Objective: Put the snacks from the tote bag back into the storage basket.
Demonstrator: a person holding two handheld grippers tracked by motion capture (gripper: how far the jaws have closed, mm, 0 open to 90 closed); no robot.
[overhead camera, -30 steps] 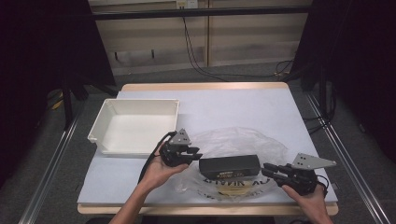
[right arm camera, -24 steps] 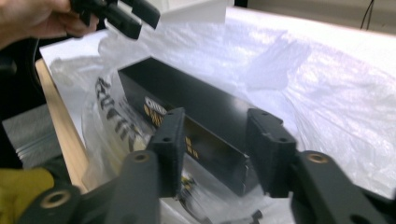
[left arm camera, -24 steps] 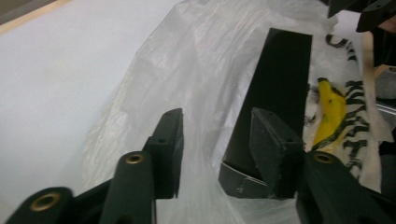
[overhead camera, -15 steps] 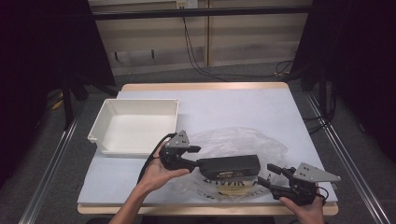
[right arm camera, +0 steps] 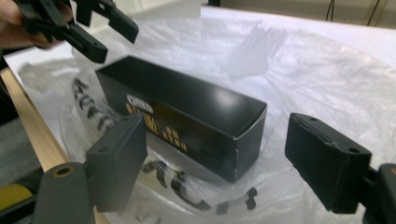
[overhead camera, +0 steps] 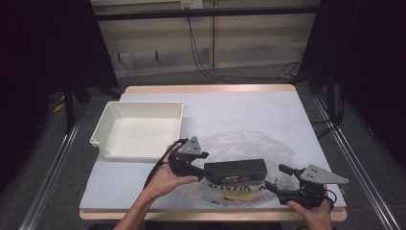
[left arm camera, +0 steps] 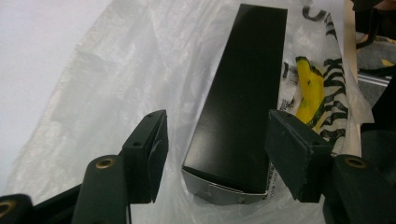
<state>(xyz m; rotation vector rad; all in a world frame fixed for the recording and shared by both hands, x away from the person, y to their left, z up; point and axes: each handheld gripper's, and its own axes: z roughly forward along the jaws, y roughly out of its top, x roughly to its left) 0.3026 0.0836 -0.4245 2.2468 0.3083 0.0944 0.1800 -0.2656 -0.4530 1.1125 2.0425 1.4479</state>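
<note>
Left claw [left arm camera: 212, 149] wide open at black box [left arm camera: 243, 93] end, right claw [right arm camera: 215, 163] likewise, bag [overhead camera: 249, 143] print partly hidden

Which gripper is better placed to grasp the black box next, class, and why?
Left, probably. The left gripper has open jaws either side of the black box end; the right gripper, also open, sits farther back.

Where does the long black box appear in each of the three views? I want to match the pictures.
High view: the black box lies lower centre, on the clear plastic bag, between the two grippers.
Left gripper view: the box runs up from bottom centre, between the open jaws.
Right gripper view: the box sits centre, angled, its corner toward the camera.
Shared landmark: the bag's black print beside the box.
</note>
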